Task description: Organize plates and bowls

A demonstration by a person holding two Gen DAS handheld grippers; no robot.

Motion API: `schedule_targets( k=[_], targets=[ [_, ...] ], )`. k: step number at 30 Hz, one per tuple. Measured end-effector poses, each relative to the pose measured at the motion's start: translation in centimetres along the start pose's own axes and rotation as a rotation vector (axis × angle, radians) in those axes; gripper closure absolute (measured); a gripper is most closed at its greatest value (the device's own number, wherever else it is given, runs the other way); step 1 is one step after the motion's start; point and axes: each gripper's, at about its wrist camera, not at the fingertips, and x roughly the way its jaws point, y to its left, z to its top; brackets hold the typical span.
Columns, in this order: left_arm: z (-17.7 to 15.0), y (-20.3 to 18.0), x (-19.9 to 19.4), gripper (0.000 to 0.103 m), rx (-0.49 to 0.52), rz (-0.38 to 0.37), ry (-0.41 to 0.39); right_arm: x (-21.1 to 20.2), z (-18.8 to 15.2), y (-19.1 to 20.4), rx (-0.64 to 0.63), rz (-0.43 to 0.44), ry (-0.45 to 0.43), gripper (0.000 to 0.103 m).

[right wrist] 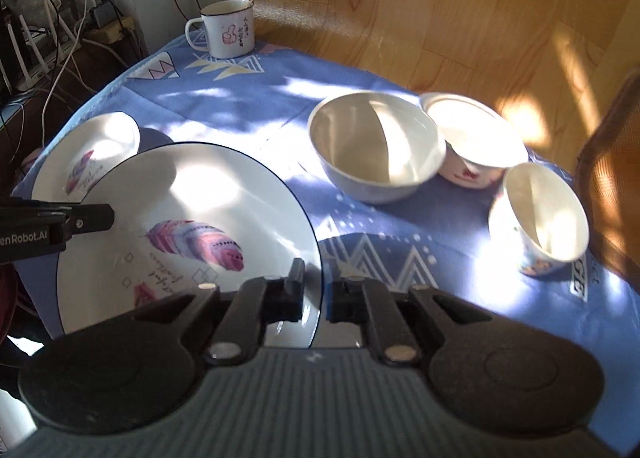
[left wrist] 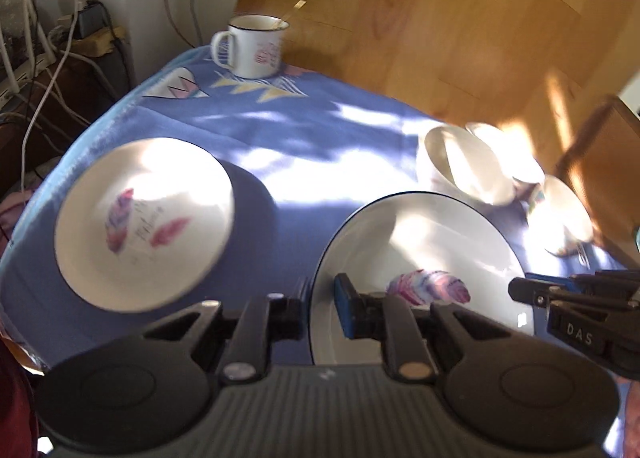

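Note:
A large white plate (left wrist: 432, 242) (right wrist: 200, 193) with a dark rim and a pink-blue feather print is held by both grippers and partly covers the smaller plate in the right wrist view. My left gripper (left wrist: 320, 308) (right wrist: 108, 217) is shut on its left rim. My right gripper (right wrist: 318, 294) (left wrist: 520, 286) is shut on its right rim. A smaller feather plate (left wrist: 144, 230) (right wrist: 92, 149) lies on the blue cloth to the left. Three white bowls (right wrist: 376, 145) (right wrist: 476, 137) (right wrist: 540, 213) stand close together on the right; in the left wrist view the nearest bowl (left wrist: 460, 161) shows just beyond the held plate.
A white enamel mug (left wrist: 252, 45) (right wrist: 226, 29) with a spoon in it stands at the table's far edge. The blue patterned tablecloth (right wrist: 248, 97) covers the table. Cables and a power strip (right wrist: 80, 33) sit far left. A dark chair back (right wrist: 608, 177) rises at the right, over wooden floor.

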Motion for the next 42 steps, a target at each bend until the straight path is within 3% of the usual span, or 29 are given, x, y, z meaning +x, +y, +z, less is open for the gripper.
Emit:
schedule_targets(
  k=[1,3,5,8,12,16,20,26,36,42],
  targets=[
    [-1.1,-1.6,0.2,0.092,0.022,-0.008,0.003,-0.3,-0.8,-0.6,0.004,-0.008,0.001,0.097],
    [-2.2,-3.6,0.5,0.096,0.043,-0.044,0.023,-1.2,-1.7,-1.3,0.044,0.056,0.002,0.101],
    [-3.2,-5.0,1.0,0.094,0.043,-0.061,0.033,-1.7,-2.4,-0.5,0.026,0.045,-0.019,0.101],
    [-4.4,-7.1,3.1,0.089,0.056,-0.009,0.019,-0.2,-3.7,0.1,0.034,0.051,0.011,0.101],
    [-4.7,-5.7,4.5,0.088,-0.007,-0.036,0.045,1.2,-5.6,-0.8,0.039,0.098,0.047,0.101],
    [-4.9,-5.5,3.7,0.092,0.024,-0.049,0.037,0.2,-5.5,-2.6,0.078,0.151,0.015,0.101],
    [-4.2,-4.1,2.9,0.092,-0.016,-0.089,0.010,-0.2,-5.4,-4.2,0.120,0.164,-0.010,0.101],
    [-2.9,1.2,-0.5,0.092,-0.094,-0.142,-0.065,-0.7,-3.4,-3.8,0.130,0.209,-0.043,0.100],
    [-2.7,15.8,-6.4,0.092,-0.184,0.073,-0.145,0.2,3.1,3.6,0.053,0.355,-0.053,0.096],
    [-1.9,18.1,-5.4,0.091,-0.221,0.108,-0.138,2.6,4.7,8.9,0.000,0.440,0.000,0.096]
  ],
)
